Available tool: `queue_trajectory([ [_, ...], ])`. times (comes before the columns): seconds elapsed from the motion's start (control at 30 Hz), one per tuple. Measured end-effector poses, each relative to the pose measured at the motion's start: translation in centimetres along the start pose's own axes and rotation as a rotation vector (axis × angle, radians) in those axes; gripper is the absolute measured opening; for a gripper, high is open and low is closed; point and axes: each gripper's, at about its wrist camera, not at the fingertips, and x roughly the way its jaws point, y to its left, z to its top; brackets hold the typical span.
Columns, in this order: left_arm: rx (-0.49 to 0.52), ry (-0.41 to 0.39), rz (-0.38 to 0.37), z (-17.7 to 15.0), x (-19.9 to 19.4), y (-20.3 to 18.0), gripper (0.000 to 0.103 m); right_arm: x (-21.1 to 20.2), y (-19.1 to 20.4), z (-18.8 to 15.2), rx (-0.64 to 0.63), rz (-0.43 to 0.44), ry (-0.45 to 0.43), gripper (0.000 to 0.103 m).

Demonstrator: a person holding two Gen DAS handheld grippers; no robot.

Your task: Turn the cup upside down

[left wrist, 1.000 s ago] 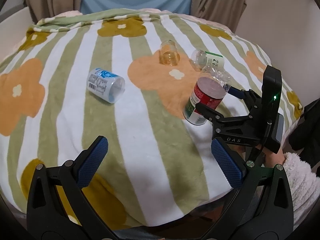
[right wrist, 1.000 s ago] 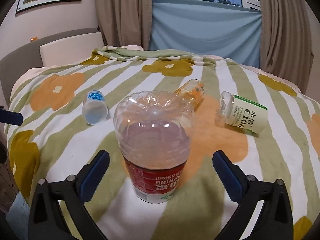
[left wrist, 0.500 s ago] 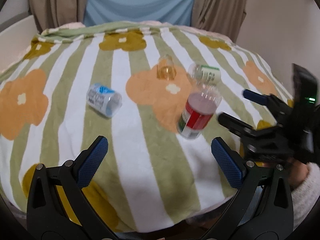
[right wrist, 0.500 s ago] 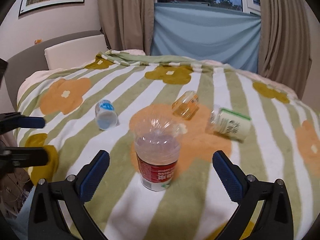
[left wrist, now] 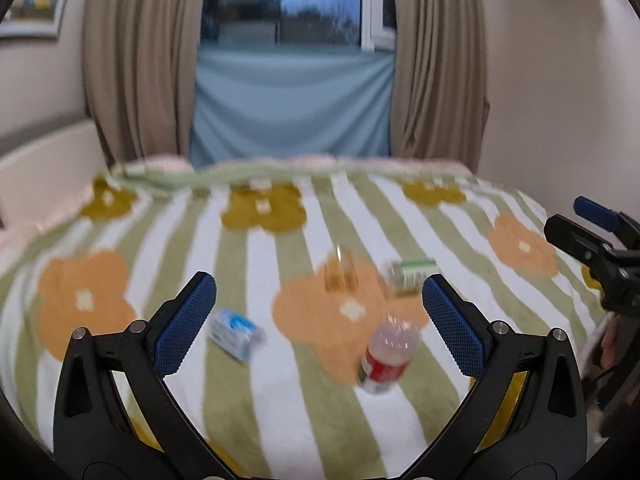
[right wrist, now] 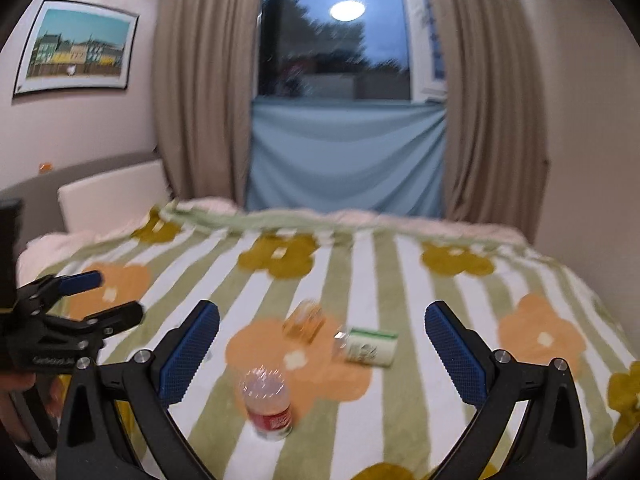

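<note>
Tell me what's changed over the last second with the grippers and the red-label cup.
Both grippers have pulled back and tilted up from the bed. The right gripper, which had its open fingers around the red-label cup, now sits well clear of it; the left gripper stays open too. The cup stands upside down on the blanket where it was; the other three cups haven't moved.

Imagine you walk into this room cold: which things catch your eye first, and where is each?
First the striped flower blanket covering the bed, with a red-labelled cup standing bottom-up near its front edge. Behind it lie an amber cup and a green-labelled one on their sides, under the dusk window. Both open grippers, left and right, frame the view.
</note>
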Motion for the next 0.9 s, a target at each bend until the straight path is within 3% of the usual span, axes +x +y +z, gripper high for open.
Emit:
queue_trajectory([
  [0.2,0.008,-0.130,0.072,-0.1,-3.1,-0.2,0.103,-1.3,-0.4,0.4,0.028,-0.050,-0.046,0.103],
  [0.9,-0.015,-0.185,0.110,-0.9,-3.6,0.4,0.103,-0.9,-0.4,-0.5,0.047,-0.070,-0.029,0.103],
])
